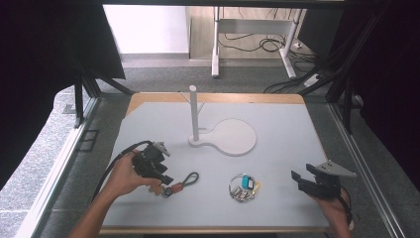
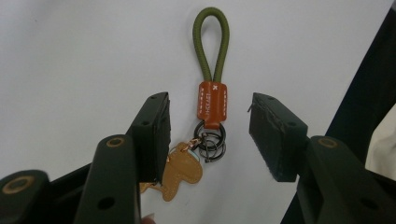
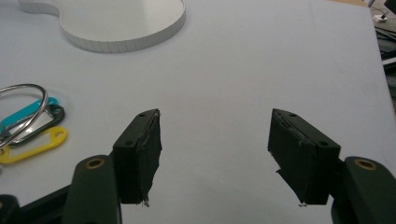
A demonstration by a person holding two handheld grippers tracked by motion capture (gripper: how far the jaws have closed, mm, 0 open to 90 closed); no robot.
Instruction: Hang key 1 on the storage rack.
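Left tool (image 2: pixel 208 135) half-open, right tool (image 3: pixel 215 154) wide

Grey carpet floor (image 1: pixel 163 74), white wall (image 1: pixel 143 29), desk legs (image 1: pixel 216 49) with tangled cables (image 1: pixel 257 43) (behind), black curtains (image 1: pixel 44 59) flanking, daylight

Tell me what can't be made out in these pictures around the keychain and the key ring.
- Keychain: in the left gripper view the left gripper's near jaw hides part of the tan leather charm; the stamp on its orange tab is too small to read.
- Key ring with coloured tags: cut off by the left edge of the right gripper view.
- Same key ring in the high view: too small to count tags.
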